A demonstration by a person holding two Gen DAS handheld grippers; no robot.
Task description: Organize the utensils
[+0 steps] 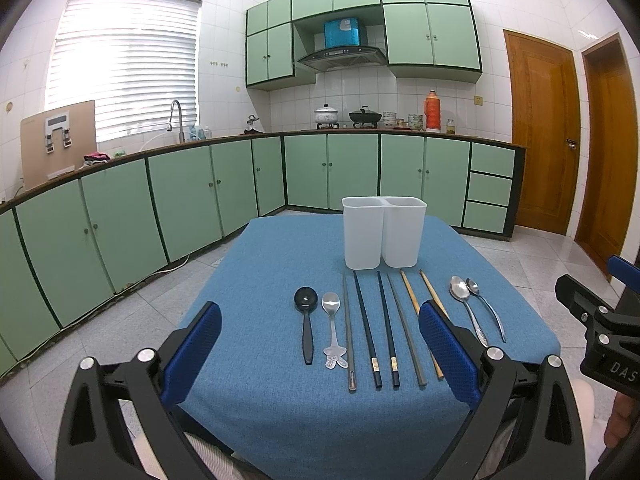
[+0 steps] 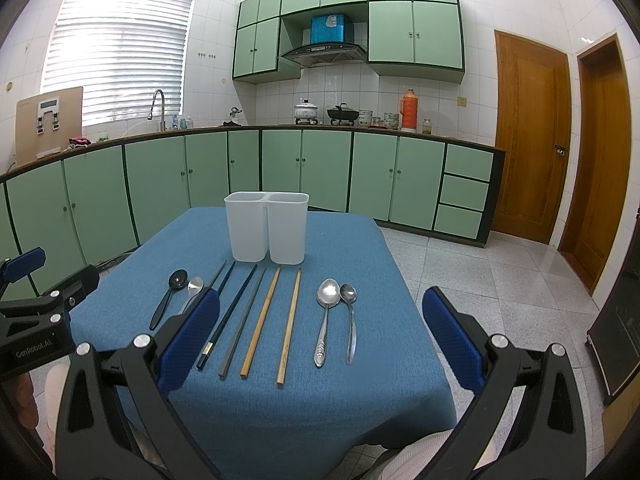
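Held left gripper (image 1: 320, 344) and right gripper (image 2: 320, 340) wide, empty, above spoons (image 2: 327, 320), chopsticks (image 2: 260, 320) laid before white holder (image 2: 266, 226).

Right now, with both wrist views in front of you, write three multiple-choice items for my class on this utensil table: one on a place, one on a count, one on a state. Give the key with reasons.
1. Where does the black spoon lie in the row?
A. at the left end
B. between the wooden chopsticks
C. inside the white holder

2. How many metal spoons lie at the right end?
A. one
B. two
C. four

3. How is the left gripper?
A. shut on a chopstick
B. shut on a spoon
C. open, holding nothing

Key: A, it lies left of every other utensil; B, a large spoon and a small spoon lie side by side; C, its blue pads stand wide apart above the tablecloth.
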